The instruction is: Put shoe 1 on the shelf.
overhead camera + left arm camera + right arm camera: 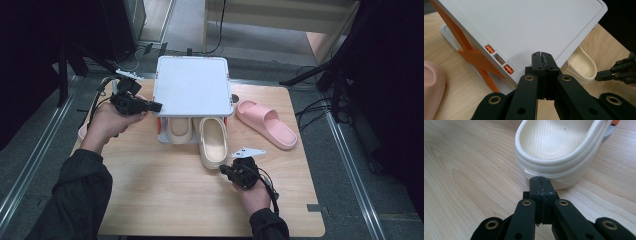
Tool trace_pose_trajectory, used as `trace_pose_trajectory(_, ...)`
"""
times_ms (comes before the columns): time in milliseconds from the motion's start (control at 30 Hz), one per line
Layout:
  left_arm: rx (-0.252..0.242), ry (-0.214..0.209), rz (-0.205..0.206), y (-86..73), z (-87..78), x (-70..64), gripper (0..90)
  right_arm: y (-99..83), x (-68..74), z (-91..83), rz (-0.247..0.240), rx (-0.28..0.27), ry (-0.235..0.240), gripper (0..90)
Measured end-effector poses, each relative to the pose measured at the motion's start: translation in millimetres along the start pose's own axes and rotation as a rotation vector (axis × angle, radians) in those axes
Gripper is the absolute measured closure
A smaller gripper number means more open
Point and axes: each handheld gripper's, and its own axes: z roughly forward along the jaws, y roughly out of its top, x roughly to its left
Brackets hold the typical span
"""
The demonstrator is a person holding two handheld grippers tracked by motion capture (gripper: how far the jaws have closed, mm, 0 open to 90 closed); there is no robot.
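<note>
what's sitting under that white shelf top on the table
Two cream rubber slippers: the left cream slipper lies mostly under the white flat-topped plastic rack, and the right cream slipper sticks out heel-first. Their toe ends and anything farther back are covered.

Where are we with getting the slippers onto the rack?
One cream slipper already sits under the white rack shelf. In hand: the second cream slipper is only toe-in, heel out on the table, with the shut right gripper at its heel. The left gripper, also shut, is at the rack's edge. Left: both pink slippers, one right of the rack, one by the left hand.
</note>
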Motion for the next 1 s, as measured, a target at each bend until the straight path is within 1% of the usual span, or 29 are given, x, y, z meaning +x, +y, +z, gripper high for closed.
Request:
trace_pose_trajectory(100,0.0,0.002,0.002,0.1,0.1,-0.4,89.8,3.7,-1.4,2.7,-0.005,-0.005,-0.012,90.0)
trace_pose_trajectory(167,0.001,0.003,0.004,0.1,0.0,-0.6,89.8,7.6,-1.2,5.4,0.004,-0.004,-0.013,90.0)
trace_pose_trajectory(233,0.0,0.003,0.003,0.0,-0.1,-0.6,89.8,11.4,-0.3,8.0,0.002,-0.002,-0.016,90.0)
trace_pose_trajectory(533,-0.002,0.002,0.003,-0.1,-0.1,-0.1,89.8,32.6,-2.2,24.3,-0.015,-0.015,-0.035,90.0)
trace_pose_trajectory(700,-0.005,0.001,0.003,-0.1,0.0,0.4,89.8,44.4,-6.9,31.5,-0.002,-0.017,-0.052,90.0)
trace_pose_trajectory(867,-0.006,0.0,0.002,-0.3,-0.1,0.5,89.7,52.9,-14.2,40.4,0.02,-0.027,-0.054,90.0)
trace_pose_trajectory(1000,-0.005,0.002,0.003,-0.5,-0.8,0.8,89.4,58.0,-17.4,45.0,0.027,-0.028,-0.06,90.0)
